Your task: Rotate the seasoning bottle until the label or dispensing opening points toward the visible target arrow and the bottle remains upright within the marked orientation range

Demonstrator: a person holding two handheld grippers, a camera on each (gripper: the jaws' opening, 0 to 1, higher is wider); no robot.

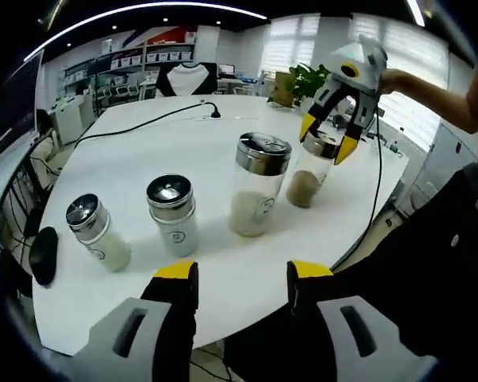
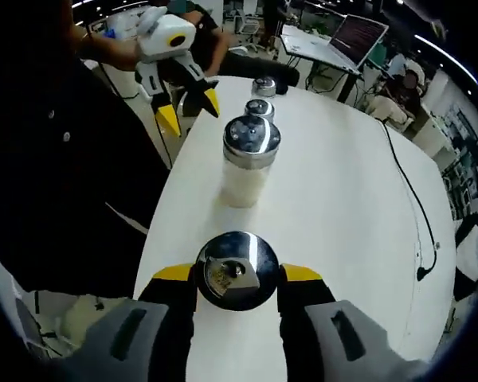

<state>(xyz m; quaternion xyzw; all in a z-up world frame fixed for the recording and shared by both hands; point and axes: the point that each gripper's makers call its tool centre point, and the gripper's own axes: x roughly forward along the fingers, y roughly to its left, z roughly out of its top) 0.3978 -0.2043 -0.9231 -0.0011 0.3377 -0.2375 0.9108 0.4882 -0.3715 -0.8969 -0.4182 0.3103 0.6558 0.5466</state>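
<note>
In the left gripper view, four bottles stood in a row on the white table [image 1: 223, 151]. From left to right: a small one [image 1: 97, 231] at the lower left, a second small one [image 1: 172, 213], a taller one [image 1: 258, 184] in the middle, and the brown bottle [image 1: 309, 173] at the upper right. My right claw [image 1: 327, 138] was around the cap of that brown bottle, one yellow tip on each side. My left claw [image 1: 242, 273] hung wide open at the bottom of the frame, above the table edge and holding nothing, well apart from every bottle.

In the right gripper view, the brown bottle's shiny cap [image 2: 237, 269] sat low in the centre, between the tips of my right claw [image 2: 237, 274]. The tips seemed to touch the cap on both sides, so I judged that this claw was gripping it. The bottle stood upright, its long axis pointing up toward my camera. The right claw was clearly the nearer one, so I judged the turn should go around this axis.

The cap hid the bottle's body and its label from above. I could not find any target arrow or marked range on the table. The opening in the cap was hard to make out.
</note>
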